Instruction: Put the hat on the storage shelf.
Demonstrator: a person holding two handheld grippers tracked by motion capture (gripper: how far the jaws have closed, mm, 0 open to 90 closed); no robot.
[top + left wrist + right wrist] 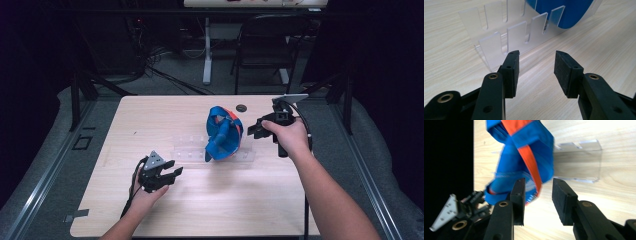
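Here, blue bag [224,135] in clear rack [192,154]

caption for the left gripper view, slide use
Open left hand-held gripper faces a clear slotted rack holding a blue item.

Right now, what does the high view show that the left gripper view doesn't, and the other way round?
High view alone: both hands, the left claw and the right claw, a folding chair, a small dark disc, and the orange strip on the blue bag.
Left gripper view alone: the separate upright dividers of the clear rack, seen close between open jaws.
Both: the wooden table, rack and bag.
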